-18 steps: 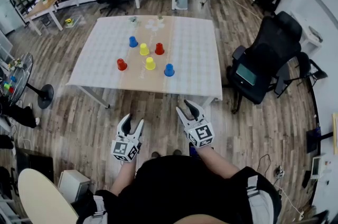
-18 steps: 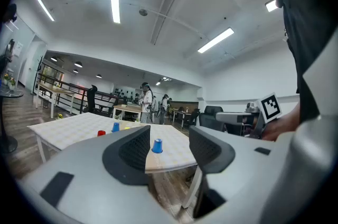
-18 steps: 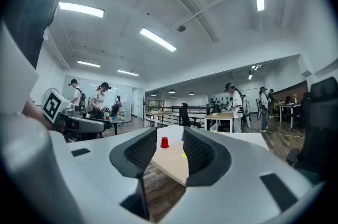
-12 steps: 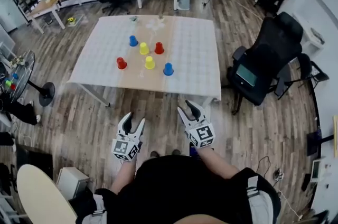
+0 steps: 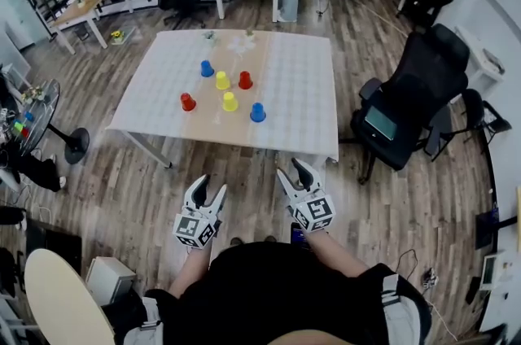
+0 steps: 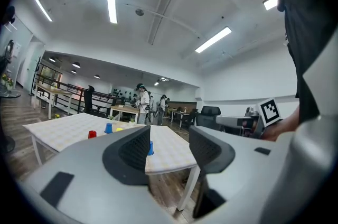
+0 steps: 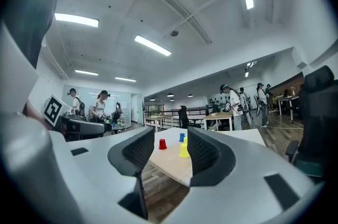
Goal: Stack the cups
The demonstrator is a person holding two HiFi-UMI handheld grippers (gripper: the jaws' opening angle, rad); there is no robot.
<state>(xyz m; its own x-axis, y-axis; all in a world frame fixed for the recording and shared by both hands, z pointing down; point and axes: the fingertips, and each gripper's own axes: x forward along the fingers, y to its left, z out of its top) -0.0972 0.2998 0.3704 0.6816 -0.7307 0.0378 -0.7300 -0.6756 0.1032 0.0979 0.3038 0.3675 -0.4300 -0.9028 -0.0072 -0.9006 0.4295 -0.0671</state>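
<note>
1. Your left gripper [image 5: 208,189] and right gripper [image 5: 291,170] both have their jaws apart, with nothing between them.
2. The six cups [image 5: 230,101] stand upside down and scattered on the table [image 5: 301,91], well ahead of both grippers.
3. The near blue cup [image 5: 258,112] looks closer to your right gripper.

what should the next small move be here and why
Probably step forward to the table: both the left gripper and right gripper are open, empty and held over the floor short of its near edge, while the cups stand apart, unstacked, a blue cup nearest.
</note>
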